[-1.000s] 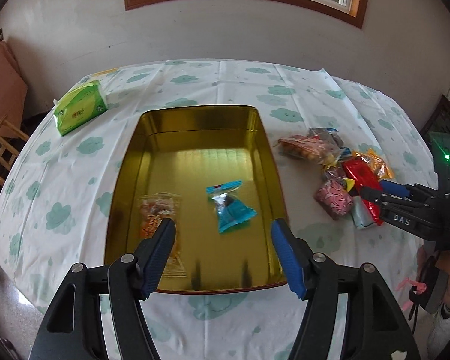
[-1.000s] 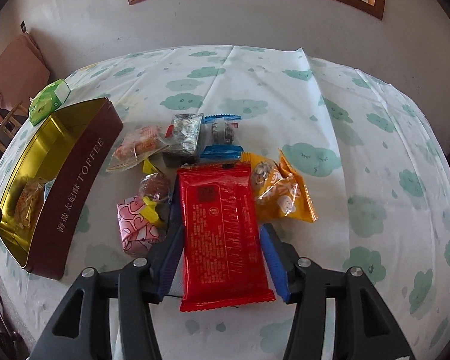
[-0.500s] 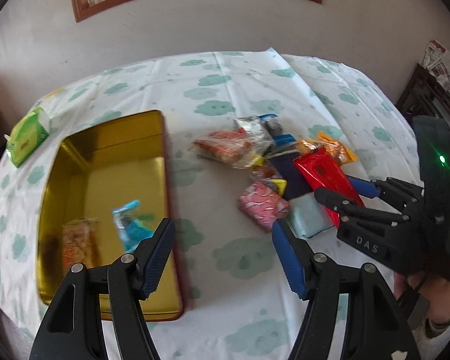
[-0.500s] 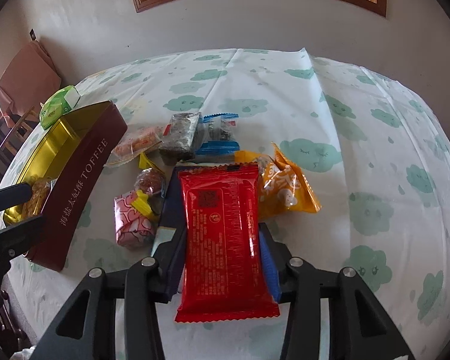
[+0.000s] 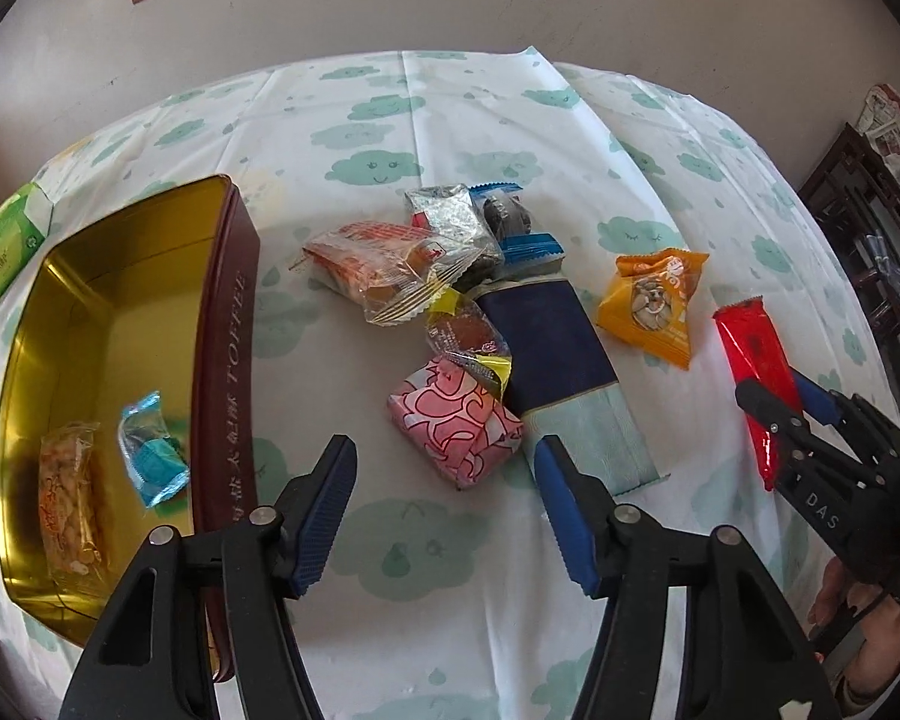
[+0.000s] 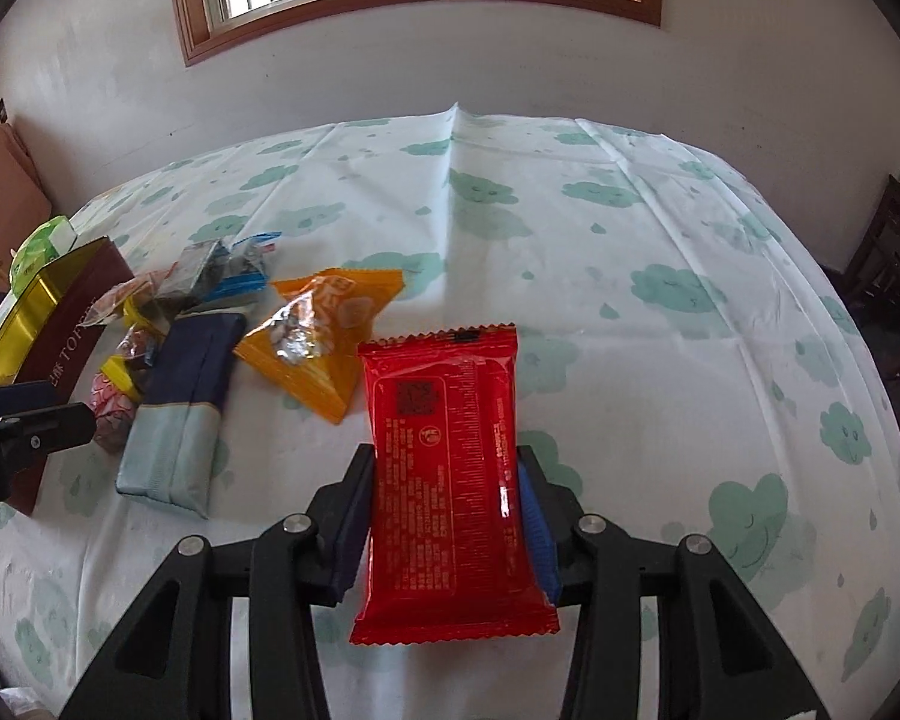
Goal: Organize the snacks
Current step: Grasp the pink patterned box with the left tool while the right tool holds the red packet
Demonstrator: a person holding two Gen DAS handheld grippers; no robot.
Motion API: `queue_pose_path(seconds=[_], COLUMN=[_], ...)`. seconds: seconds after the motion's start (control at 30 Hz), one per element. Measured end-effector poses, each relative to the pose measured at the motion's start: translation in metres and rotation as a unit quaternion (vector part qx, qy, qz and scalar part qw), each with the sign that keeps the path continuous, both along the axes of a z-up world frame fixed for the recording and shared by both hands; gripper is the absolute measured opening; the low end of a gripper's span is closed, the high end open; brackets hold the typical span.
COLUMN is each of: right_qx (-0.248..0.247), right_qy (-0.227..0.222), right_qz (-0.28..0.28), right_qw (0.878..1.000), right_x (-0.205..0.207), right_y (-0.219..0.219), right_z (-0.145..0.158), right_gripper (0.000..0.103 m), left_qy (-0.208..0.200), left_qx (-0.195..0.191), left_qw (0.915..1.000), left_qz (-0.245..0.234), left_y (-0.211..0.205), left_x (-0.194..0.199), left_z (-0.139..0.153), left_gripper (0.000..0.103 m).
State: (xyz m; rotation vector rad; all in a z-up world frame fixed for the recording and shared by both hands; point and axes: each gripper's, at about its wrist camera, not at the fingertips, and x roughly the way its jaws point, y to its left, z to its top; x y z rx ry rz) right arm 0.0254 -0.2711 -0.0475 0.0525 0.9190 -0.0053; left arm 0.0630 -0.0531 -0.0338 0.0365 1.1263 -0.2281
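Note:
A gold-lined maroon tin (image 5: 225, 324) sits on the left of the table and holds a blue packet (image 5: 150, 450) and a clear packet of orange snacks (image 5: 69, 498). To its right lies a pile of snacks. Closest to me there is a pink patterned packet (image 5: 456, 426). My left gripper (image 5: 444, 444) points down over it, the jaws closing, the packet between the fingertips with no pad pressing on it. My right gripper (image 6: 444, 456) is shut on a red packet (image 6: 450, 468), held above the cloth to the right of the pile (image 5: 750, 348).
The pile also holds a navy and pale blue pack (image 5: 558, 348), an orange packet (image 5: 654, 306), a clear packet of orange biscuits (image 5: 384, 264), a silver packet (image 5: 450, 216) and a yellow-ended candy (image 5: 468, 342). A green box (image 5: 9, 240) lies beyond the tin. Dark furniture (image 5: 870, 228) stands on the right.
My left gripper swung from above the tin to the pile on its right, came lower, and its jaws narrowed. My right gripper closed on the red packet and carried it right, off the pile.

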Motion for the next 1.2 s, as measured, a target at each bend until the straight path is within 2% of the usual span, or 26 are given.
queue_pose_path(seconds=[0.17,0.43,0.57,0.83,0.93,1.07,1.2], right_qx=[0.003,-0.012,-0.01,-0.006,-0.006,-0.006,-0.003], right_qy=[-0.007,-0.018,-0.018,-0.019,-0.019,-0.019,-0.019], right_qz=[0.001,0.005,0.005,0.005,0.005,0.005,0.005], right_qw=[1.0,1.0,1.0,1.0,1.0,1.0,1.0], right_x=[-0.003,-0.004,-0.004,-0.004,-0.004,-0.004,-0.004], right_y=[-0.004,0.001,0.001,0.001,0.001,0.001,0.001], right_z=[-0.004,-0.007,-0.006,-0.005,-0.006,-0.006,-0.006], right_gripper=[0.045,0.047,0.047,0.047,0.048,0.048,0.048], left_qy=[0.02,0.026,0.024,0.03,0.035,0.039,0.037], left_qx=[-0.012,-0.018,-0.016,0.001,0.001,0.003,0.01], left_qw=[0.9996,0.9991,0.9994,0.9995,0.9993,0.9992,0.9993], left_qz=[0.017,0.029,0.02,-0.007,-0.009,0.001,0.001], left_y=[0.0,-0.002,0.002,0.009,0.011,0.007,0.004], left_x=[0.012,0.024,0.018,0.003,0.002,0.004,0.003], left_z=[-0.01,-0.016,-0.015,-0.014,-0.014,-0.018,-0.024], left_gripper=[0.05,0.05,0.045,0.044,0.044,0.053,0.053])
